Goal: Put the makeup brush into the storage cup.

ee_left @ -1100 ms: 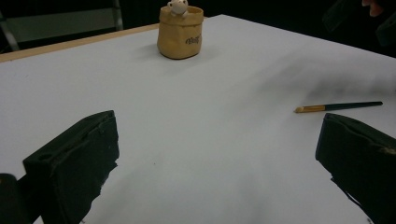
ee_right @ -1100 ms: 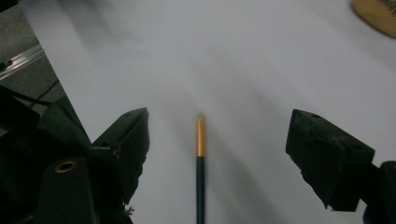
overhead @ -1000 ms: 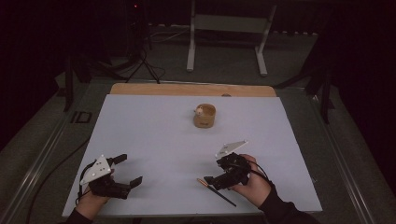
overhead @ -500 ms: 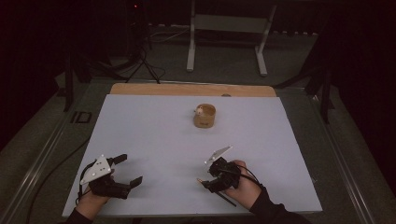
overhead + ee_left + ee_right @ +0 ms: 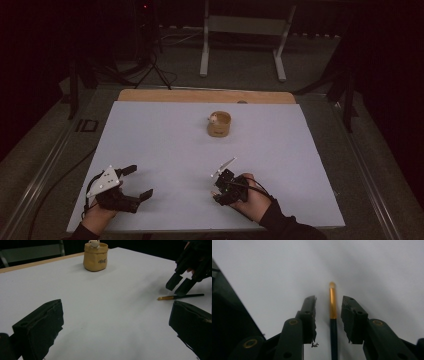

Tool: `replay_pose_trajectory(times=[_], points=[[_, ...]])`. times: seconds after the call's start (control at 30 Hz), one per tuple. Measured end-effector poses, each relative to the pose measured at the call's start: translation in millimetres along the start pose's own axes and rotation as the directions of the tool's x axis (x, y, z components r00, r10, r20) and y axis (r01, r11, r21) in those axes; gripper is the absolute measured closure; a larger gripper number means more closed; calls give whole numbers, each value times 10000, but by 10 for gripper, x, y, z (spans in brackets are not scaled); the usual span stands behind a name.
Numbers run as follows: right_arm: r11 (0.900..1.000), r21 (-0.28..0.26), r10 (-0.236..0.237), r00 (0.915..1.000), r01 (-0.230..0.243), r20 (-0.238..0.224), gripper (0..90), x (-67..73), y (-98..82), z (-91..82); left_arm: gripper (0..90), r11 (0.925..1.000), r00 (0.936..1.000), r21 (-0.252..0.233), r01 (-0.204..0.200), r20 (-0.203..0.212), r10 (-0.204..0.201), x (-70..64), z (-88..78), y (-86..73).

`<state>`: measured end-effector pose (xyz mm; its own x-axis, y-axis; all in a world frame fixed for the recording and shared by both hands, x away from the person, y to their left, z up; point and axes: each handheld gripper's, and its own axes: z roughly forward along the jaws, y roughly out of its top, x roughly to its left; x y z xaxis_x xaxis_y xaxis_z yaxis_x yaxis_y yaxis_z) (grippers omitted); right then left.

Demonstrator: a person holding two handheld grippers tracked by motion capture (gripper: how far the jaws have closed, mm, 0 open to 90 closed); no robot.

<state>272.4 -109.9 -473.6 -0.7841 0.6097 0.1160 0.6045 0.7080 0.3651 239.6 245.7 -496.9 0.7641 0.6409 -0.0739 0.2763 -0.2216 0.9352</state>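
Right gripper [image 5: 329,312] lowered, jaws closing astride brush [image 5: 333,315]; tip leftward.

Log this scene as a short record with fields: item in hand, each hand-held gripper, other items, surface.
item: paintbrush, lying flat on the sheet, gold ferrule and tip pointing away from the right hand
right hand-held gripper: straddles the brush, jaws have just been closing, gaps on both sides
left hand-held gripper: open, nothing between its jaws
other: tan pot, upright, far side
surface: white sheet
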Motion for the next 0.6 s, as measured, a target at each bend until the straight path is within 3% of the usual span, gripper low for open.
replay_pose_trajectory(times=[0.3, 0.43, 0.6], points=[[9963, 849, 97, 9997, -116, 232, 714, 7, 63, 100, 6, 10000, 10000, 21, 24, 20, -24, 3, 7, 0], [9939, 1101, -158, 9988, 106, 467, 716, 16, 90, 138, 6, 10000, 10000, 30, 20, 23, -20, 5, 6, -1], [9916, 1294, -121, 9991, 69, 397, 729, -8, 113, 166, 6, 10000, 10000, 33, 32, 46, -33, 7, 7, -3]])
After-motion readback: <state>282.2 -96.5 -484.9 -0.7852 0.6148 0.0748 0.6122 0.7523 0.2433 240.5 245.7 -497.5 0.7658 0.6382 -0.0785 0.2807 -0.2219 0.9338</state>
